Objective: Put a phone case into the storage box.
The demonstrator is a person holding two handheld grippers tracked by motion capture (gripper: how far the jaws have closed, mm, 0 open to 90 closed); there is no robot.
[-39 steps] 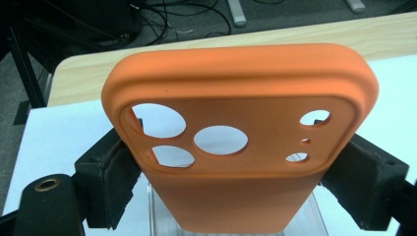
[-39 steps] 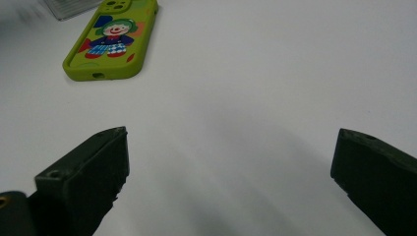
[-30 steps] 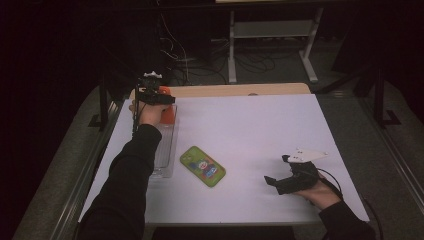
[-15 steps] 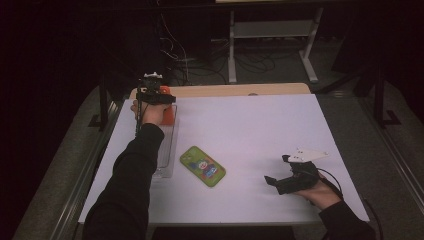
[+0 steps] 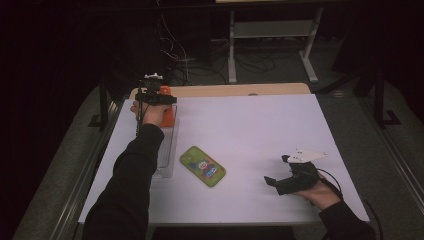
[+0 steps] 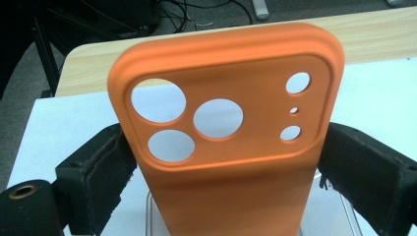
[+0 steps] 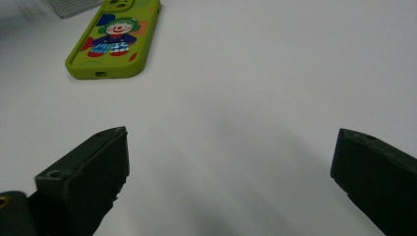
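Left hand-held gripper clamps the orange case by its side edges: light, flexible, probably grippy. Right hand-held gripper gapes, released, near the green case.

A white table carries a green phone case and a clear tray.

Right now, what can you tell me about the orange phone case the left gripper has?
The orange phone case is matte and looks like soft silicone, with rounded corners and a raised frame around three large lens holes and three smaller ones. It stands upright, camera end up, clamped at its side edges between the left gripper's black padded jaws. It is held over the far end of a clear tray, near the table's far left corner.
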